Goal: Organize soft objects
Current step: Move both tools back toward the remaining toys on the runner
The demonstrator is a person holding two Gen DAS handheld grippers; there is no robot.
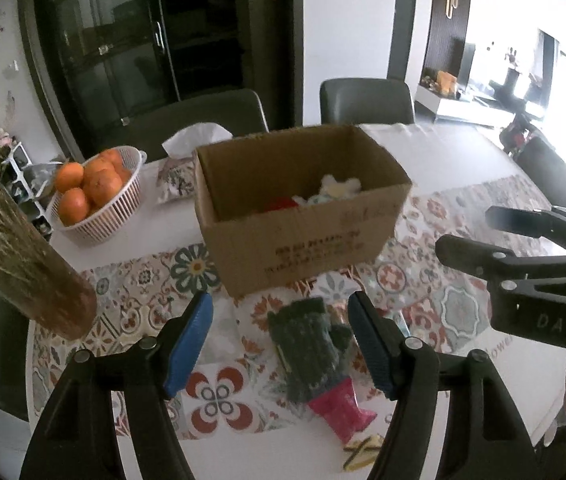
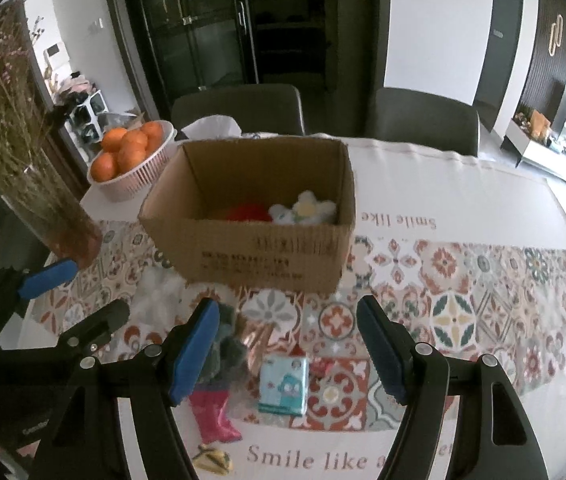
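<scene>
Cardboard box (image 2: pixel 251 216) sits mid-tabletop on the patterned cloth (image 2: pixel 463 280), holding a white flower plush (image 2: pixel 303 210) and something red. Your left gripper (image 1: pixel 281 344) hangs parted and empty over the green cactus plush (image 1: pixel 311 344) in its pink pot near the front edge. Your right gripper (image 2: pixel 289 350) is likewise parted and empty above a small teal tissue pack (image 2: pixel 283 386)

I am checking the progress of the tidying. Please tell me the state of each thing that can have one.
cardboard box: open, upright, holds a flower plush and a red item.
cactus plush: lying on the table, not held.
tissue pack: flat on the table.
orange basket: full.
left gripper: open, empty.
right gripper: open, empty.
</scene>
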